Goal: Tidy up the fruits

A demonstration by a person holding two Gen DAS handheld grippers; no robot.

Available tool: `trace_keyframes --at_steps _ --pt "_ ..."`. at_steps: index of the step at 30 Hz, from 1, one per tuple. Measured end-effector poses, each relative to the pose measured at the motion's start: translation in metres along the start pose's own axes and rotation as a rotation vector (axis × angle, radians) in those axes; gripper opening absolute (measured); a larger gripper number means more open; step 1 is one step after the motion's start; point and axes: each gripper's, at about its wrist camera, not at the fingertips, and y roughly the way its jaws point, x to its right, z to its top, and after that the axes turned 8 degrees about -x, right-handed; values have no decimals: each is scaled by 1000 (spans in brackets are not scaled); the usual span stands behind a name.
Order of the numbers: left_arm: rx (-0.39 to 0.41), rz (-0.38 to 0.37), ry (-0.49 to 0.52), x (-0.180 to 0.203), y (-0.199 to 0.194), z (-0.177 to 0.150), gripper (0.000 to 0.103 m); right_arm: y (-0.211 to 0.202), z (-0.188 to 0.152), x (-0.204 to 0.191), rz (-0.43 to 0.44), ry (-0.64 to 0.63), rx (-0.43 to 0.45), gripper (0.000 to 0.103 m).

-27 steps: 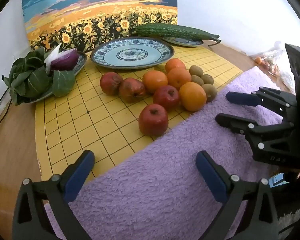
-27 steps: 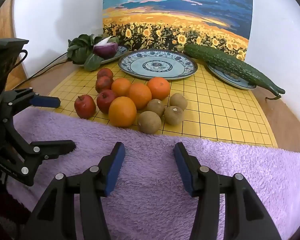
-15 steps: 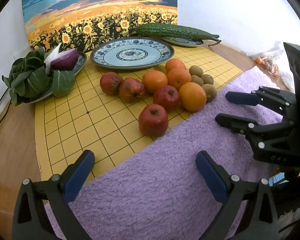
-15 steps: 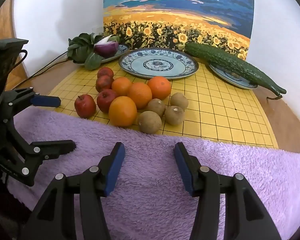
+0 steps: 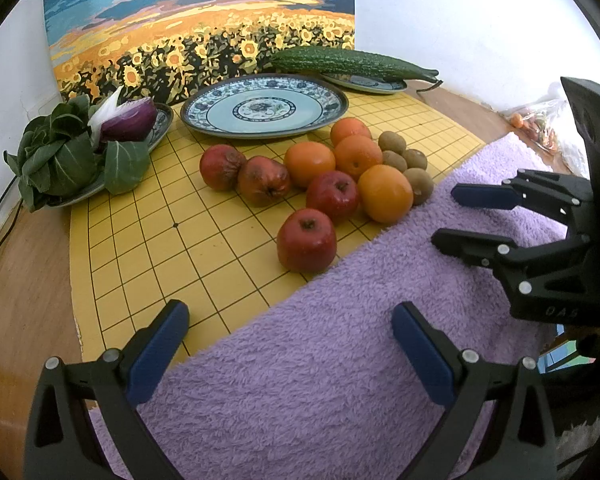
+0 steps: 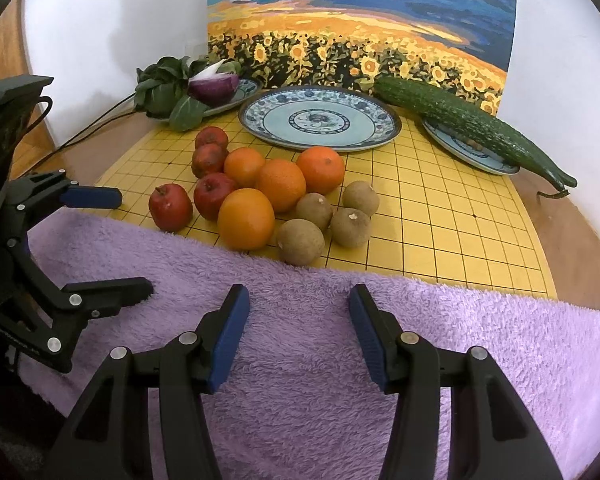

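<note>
**A:** What do you see along your left tool?

**B:** My left gripper [image 5: 290,340] hangs over the purple towel [image 5: 300,380], jaws spread as wide as they go, nothing between them. Ahead, on the yellow grid board [image 5: 148,248], the fruit sits in one mixed heap: the nearest apple [image 5: 307,239] at the towel's edge, more apples behind it, oranges [image 5: 385,193] beside them and kiwis [image 5: 418,185] to the right. The big patterned plate [image 5: 264,106] behind the heap has nothing on it. My right gripper [image 5: 460,216] shows at the right, also over the towel.

**A:** And along the right one?

**B:** The right gripper [image 6: 298,328] is partly open and holds nothing; only towel [image 6: 300,360] lies below it. The heap is just past the towel's edge: a front orange [image 6: 245,218], the kiwis [image 6: 300,241] touching one another, apples [image 6: 170,207] to the left. The plate [image 6: 320,118] is bare here too.

**A:** So how far along are you?

**B:** Not begun, I'd judge. No fruit is sorted or lifted; all of it is left to do.
</note>
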Motion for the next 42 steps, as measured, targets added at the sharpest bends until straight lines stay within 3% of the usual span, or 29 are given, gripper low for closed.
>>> trace_keyframes --at_steps 23,42 --pt "0 0 0 0 0 0 103 5 8 2 0 3 -66 54" --pt "0 0 0 0 0 0 103 4 7 3 3 -5 -55 54"
